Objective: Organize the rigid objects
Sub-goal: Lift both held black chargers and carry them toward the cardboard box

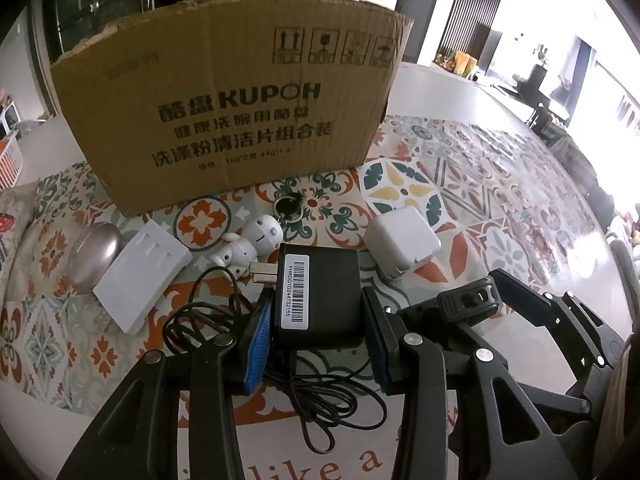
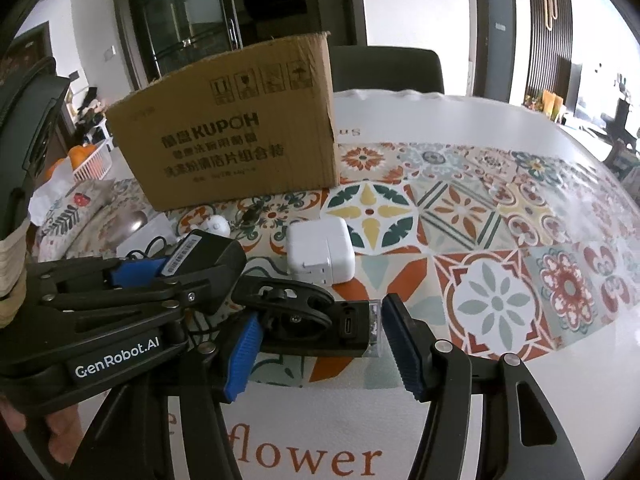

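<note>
Boxy black adapter (image 1: 320, 276) — clamped in left tongs (image 1: 318, 308) (right tongs (image 2: 320, 316) pinch plastic clip light (image 2: 352, 334)).

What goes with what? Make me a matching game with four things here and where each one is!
Things:
1. black adapter with barcode
2. black gadget with a port
3. white charger cube
4. cardboard box

Places:
A. standing at the back
B. gripped in the left tongs
C. between the right tongs
D. lying loose on the tablecloth

Pairs: 1-B, 2-C, 3-D, 4-A
</note>
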`<state>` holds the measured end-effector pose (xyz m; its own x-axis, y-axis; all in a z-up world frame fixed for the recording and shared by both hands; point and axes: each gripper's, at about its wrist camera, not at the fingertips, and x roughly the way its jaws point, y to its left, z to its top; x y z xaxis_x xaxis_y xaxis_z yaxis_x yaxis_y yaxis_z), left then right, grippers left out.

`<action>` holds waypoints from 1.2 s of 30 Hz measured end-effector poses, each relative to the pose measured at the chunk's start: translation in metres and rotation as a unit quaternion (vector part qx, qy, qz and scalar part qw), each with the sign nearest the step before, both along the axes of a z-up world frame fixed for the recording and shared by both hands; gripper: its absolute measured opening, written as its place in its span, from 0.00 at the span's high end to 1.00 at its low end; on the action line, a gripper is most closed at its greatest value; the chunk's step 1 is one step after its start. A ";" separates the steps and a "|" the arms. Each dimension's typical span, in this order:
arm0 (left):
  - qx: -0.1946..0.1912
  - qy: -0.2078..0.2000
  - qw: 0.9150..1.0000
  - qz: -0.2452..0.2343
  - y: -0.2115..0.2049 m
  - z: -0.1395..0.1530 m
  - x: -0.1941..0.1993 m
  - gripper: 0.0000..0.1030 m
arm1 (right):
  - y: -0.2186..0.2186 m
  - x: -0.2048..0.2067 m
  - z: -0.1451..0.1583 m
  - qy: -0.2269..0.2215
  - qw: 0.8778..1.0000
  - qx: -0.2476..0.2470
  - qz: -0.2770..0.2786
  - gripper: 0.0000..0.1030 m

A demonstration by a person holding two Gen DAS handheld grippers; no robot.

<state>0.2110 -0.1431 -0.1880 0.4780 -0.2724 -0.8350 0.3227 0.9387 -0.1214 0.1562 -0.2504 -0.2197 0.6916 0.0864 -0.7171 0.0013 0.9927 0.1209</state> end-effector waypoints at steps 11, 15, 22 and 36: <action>-0.012 -0.034 0.999 0.019 0.013 0.035 -0.004 0.60 | 0.007 -0.001 0.033 -0.029 0.999 -0.029 0.002 0.42; -0.012 -0.051 0.998 0.029 0.021 0.051 -0.007 0.60 | 0.007 -0.001 0.049 -0.041 0.999 -0.034 -0.004 0.42; -0.023 -0.059 0.997 0.052 0.041 0.073 -0.013 0.60 | 0.009 -0.001 0.084 -0.078 0.996 -0.033 -0.012 0.42; -0.023 -0.135 0.987 0.087 0.071 0.140 -0.016 0.60 | 0.037 0.003 0.147 -0.142 0.989 -0.047 0.005 0.42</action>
